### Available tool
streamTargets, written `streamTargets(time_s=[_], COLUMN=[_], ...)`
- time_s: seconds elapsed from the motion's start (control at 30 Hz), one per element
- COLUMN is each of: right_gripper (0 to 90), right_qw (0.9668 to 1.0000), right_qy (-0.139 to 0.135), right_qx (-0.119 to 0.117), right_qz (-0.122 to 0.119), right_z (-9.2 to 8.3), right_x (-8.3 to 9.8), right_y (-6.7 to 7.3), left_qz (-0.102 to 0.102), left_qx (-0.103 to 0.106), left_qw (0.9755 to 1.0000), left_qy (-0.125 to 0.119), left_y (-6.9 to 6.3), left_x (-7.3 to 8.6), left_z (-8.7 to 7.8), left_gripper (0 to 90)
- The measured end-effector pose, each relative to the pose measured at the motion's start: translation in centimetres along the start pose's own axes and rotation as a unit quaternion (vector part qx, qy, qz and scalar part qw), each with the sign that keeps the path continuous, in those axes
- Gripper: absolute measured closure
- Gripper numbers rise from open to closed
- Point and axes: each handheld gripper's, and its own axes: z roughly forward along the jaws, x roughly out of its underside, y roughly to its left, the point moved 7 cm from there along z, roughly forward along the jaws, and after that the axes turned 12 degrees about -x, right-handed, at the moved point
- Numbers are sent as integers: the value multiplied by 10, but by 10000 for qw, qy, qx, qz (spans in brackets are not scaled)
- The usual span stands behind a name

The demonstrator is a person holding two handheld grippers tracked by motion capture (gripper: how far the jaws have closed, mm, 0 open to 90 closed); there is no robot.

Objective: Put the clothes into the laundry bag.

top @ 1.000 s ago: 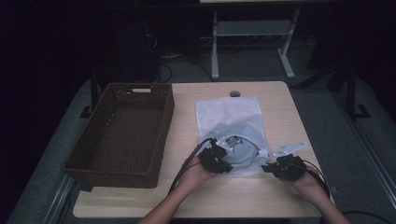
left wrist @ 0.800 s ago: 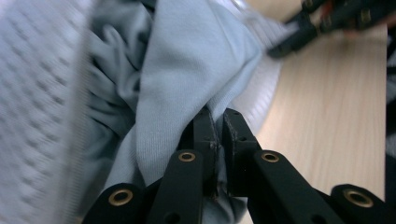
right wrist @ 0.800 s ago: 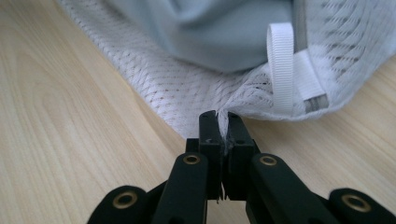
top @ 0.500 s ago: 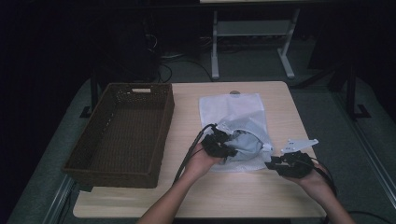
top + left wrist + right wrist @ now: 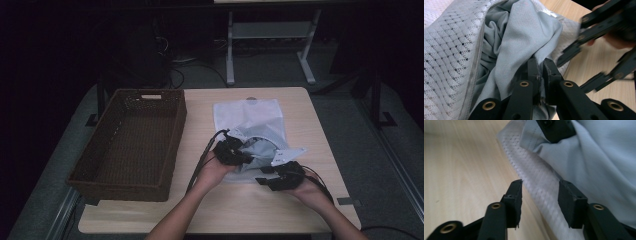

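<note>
My left claw (image 5: 539, 75) pinches a fold of the grey cloth (image 5: 524, 37) at the mouth of the mesh bag (image 5: 250, 117) in the middle of the table (image 5: 200, 210) — to keep it put. My right claw (image 5: 540, 195), jaws just opening, straddles the bag's edge without gripping it — ready to retake it.

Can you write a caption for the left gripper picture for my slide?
The left gripper pinches grey cloth at the mouth of a white mesh bag, with the right gripper close by.
</note>
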Motion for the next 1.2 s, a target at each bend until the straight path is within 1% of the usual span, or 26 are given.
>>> streamTargets(time_s=[0.07, 0.13, 0.23, 0.27, 0.3, 0.37, 0.4, 0.43, 0.47, 0.53, 0.67, 0.7, 0.73, 0.8, 0.83, 0.9, 0.93, 1.03, 1.17, 1.2], right_gripper=[520, 528, 546, 567, 593, 685, 718, 764, 829, 888, 900, 900, 900, 900, 900, 900, 900, 900, 900, 900], right_qw=[10000, 9999, 9992, 9989, 9991, 9992, 9992, 9992, 9991, 9991, 9991, 9992, 9992, 9989, 9988, 9987, 9988, 9991, 9980, 9977], right_qy=[41, 149, 398, 478, 423, 360, 337, 329, 323, 318, 362, 372, 390, 464, 479, 491, 466, 361, 482, 508], right_qx=[-59, -72, -73, -19, 36, 164, 213, 232, 260, 264, 204, 167, 22, 29, 2, -94, -114, -213, -407, -450], right_qz=[23, 16, 35, 26, 11, -5, 4, 31, 29, 31, 33, 35, 73, 39, 51, 90, 70, 41, 12, 5], right_z=[12, 20, 31, 33, 33, 32, 31, 31, 31, 30, 29, 29, 29, 28, 28, 26, 24, 19, 19, 19], right_x=[-2, -2, 4, 6, 6, 7, 7, 7, 8, 8, 8, 8, 9, 9, 9, 11, 10, 8, 11, 12], right_y=[-4, -7, -8, -9, -9, -12, -14, -14, -15, -15, -15, -14, -13, -11, -11, -10, -9, -5, 2, 4], left_qz=[-3, 14, 1, -2, -7, -19, -25, -19, -15, -25, -18, 4, 4, 37, 35, 99, 59, 69, 74, 67], left_qx=[5, 1, 10, 10, 10, 0, -7, -21, -29, -37, -58, -73, -87, -74, -71, -83, -94, -137, -257, -316], left_qw=[10000, 10000, 10000, 10000, 10000, 10000, 10000, 10000, 10000, 10000, 10000, 10000, 10000, 10000, 10000, 9999, 9999, 9999, 9995, 9993], left_qy=[-4, 10, 12, 7, 6, 3, 2, -5, -2, -3, -5, 6, 16, 32, 38, 76, 56, 78, 163, 183], left_y=[0, 0, -1, -1, -1, 0, -1, 0, 0, 0, -1, -2, -3, -5, -7, -8, -9, -11, -12, -12], left_x=[0, 0, 1, 0, 0, 0, 0, 0, 0, 0, 0, 0, 0, 0, 0, 0, -1, -1, -1, -1], left_z=[0, 0, 1, 1, 1, 1, 1, 1, 1, 1, 2, 4, 4, 7, 8, 10, 12, 16, 27, 31], left_gripper=[851, 851, 852, 852, 852, 852, 852, 852, 852, 852, 852, 852, 852, 852, 852, 852, 852, 852, 854, 855])
